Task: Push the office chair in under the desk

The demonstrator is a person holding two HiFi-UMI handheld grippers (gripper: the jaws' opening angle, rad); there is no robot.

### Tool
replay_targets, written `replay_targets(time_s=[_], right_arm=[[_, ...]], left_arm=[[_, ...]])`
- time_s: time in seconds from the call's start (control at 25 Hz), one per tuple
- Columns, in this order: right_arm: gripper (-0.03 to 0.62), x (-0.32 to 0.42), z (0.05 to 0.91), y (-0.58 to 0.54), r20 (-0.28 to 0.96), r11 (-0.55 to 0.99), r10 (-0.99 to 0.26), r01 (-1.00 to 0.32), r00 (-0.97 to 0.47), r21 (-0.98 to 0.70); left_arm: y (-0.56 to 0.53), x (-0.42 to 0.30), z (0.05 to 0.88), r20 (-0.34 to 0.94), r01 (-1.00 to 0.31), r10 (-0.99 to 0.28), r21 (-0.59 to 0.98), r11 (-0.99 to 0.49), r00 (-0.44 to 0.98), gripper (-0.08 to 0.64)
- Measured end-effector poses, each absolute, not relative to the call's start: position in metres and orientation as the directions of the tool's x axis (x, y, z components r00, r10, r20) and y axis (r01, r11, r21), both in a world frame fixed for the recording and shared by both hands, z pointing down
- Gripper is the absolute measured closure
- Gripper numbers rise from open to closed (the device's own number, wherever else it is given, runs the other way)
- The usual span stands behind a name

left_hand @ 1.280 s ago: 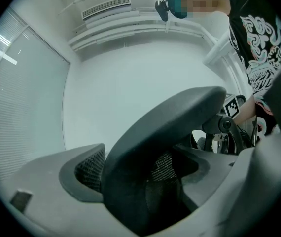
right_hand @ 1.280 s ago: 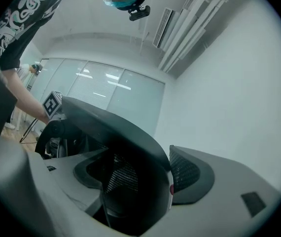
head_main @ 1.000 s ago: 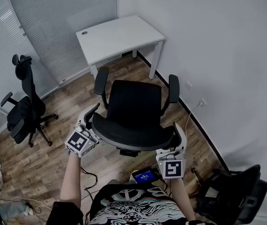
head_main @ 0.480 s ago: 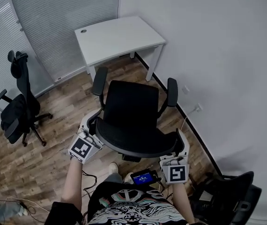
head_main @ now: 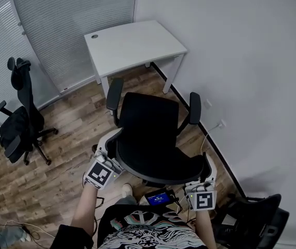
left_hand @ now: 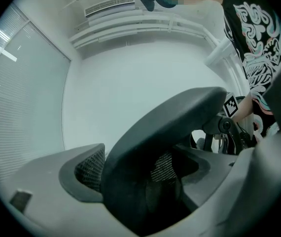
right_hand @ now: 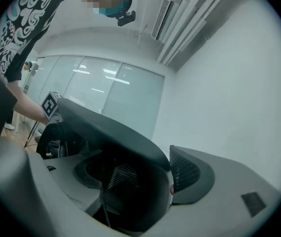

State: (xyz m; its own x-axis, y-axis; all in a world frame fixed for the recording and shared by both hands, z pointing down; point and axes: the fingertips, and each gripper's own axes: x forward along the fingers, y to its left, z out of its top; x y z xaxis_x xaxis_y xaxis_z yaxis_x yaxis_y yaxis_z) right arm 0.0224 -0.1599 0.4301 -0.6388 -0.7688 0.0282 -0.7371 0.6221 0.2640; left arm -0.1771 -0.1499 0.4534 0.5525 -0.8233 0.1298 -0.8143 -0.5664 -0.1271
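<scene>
A black mesh office chair [head_main: 149, 131] stands on the wood floor, its seat facing the white desk [head_main: 132, 41], with its armrests just short of the desk's front legs. My left gripper [head_main: 109, 148] clasps the left end of the backrest's top rim, and my right gripper [head_main: 206, 167] clasps the right end. In the left gripper view the dark rim [left_hand: 170, 132] fills the space between the jaws of the left gripper [left_hand: 145, 181]. The right gripper view shows the same rim [right_hand: 111, 132] wedged between the jaws of the right gripper [right_hand: 130, 191].
A second black chair [head_main: 18, 119] stands at the left by the blinds. Another dark chair [head_main: 257, 217] sits at the lower right against the wall. A small device with a lit screen [head_main: 158, 196] and cables lie on the floor at my feet.
The head view has shifted, so the chair and both grippers sit lower in the picture. Both grippers stay on the backrest rim. The armrests stand slightly nearer the desk's front.
</scene>
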Motion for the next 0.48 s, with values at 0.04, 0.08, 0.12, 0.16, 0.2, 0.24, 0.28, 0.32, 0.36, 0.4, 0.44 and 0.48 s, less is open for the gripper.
replay_targets(time_s=[0.04, 0.08, 0.12, 0.16, 0.2, 0.24, 0.28, 0.32, 0.36, 0.4, 0.44, 0.48], right_arm=[[0.258, 0.023, 0.43, -0.161, 0.026, 0.618, -0.772, -0.741, -0.635, 0.261], [0.258, 0.022, 0.43, -0.162, 0.025, 0.616, -0.774, -0.744, -0.632, 0.26], [0.258, 0.02, 0.43, -0.164, 0.026, 0.615, -0.775, -0.744, -0.632, 0.26], [0.258, 0.018, 0.43, -0.167, 0.029, 0.617, -0.774, -0.743, -0.633, 0.26], [0.258, 0.017, 0.43, -0.169, 0.034, 0.62, -0.772, -0.741, -0.634, 0.26], [0.258, 0.016, 0.43, -0.172, 0.039, 0.621, -0.772, -0.739, -0.635, 0.26], [0.258, 0.015, 0.43, -0.175, 0.04, 0.621, -0.772, -0.739, -0.634, 0.259], [0.258, 0.015, 0.43, -0.177, 0.038, 0.62, -0.772, -0.74, -0.634, 0.259], [0.258, 0.014, 0.43, -0.18, 0.034, 0.62, -0.773, -0.741, -0.634, 0.258], [0.258, 0.013, 0.43, -0.182, 0.032, 0.619, -0.773, -0.742, -0.634, 0.258], [0.258, 0.013, 0.43, -0.183, 0.03, 0.619, -0.773, -0.742, -0.634, 0.258], [0.258, 0.013, 0.43, -0.184, 0.027, 0.619, -0.773, -0.742, -0.634, 0.258]], left_arm=[[-0.151, -0.177, 0.453, 0.129, -0.813, -0.823, -0.13, -0.567, 0.553, 0.147], [-0.152, -0.178, 0.452, 0.124, -0.812, -0.823, -0.137, -0.567, 0.554, 0.147], [-0.154, -0.18, 0.452, 0.121, -0.813, -0.824, -0.139, -0.566, 0.553, 0.147], [-0.156, -0.182, 0.452, 0.121, -0.815, -0.825, -0.134, -0.564, 0.552, 0.147], [-0.159, -0.183, 0.452, 0.121, -0.817, -0.826, -0.128, -0.563, 0.55, 0.147], [-0.161, -0.184, 0.452, 0.119, -0.817, -0.826, -0.125, -0.562, 0.55, 0.147], [-0.164, -0.185, 0.452, 0.118, -0.818, -0.826, -0.122, -0.563, 0.551, 0.147], [-0.166, -0.186, 0.451, 0.118, -0.818, -0.826, -0.12, -0.563, 0.551, 0.147], [-0.169, -0.186, 0.451, 0.12, -0.818, -0.826, -0.119, -0.563, 0.551, 0.147], [-0.171, -0.187, 0.452, 0.122, -0.818, -0.826, -0.119, -0.563, 0.551, 0.147], [-0.173, -0.187, 0.452, 0.123, -0.818, -0.826, -0.121, -0.563, 0.55, 0.147], [-0.174, -0.187, 0.453, 0.124, -0.818, -0.826, -0.119, -0.563, 0.551, 0.147]])
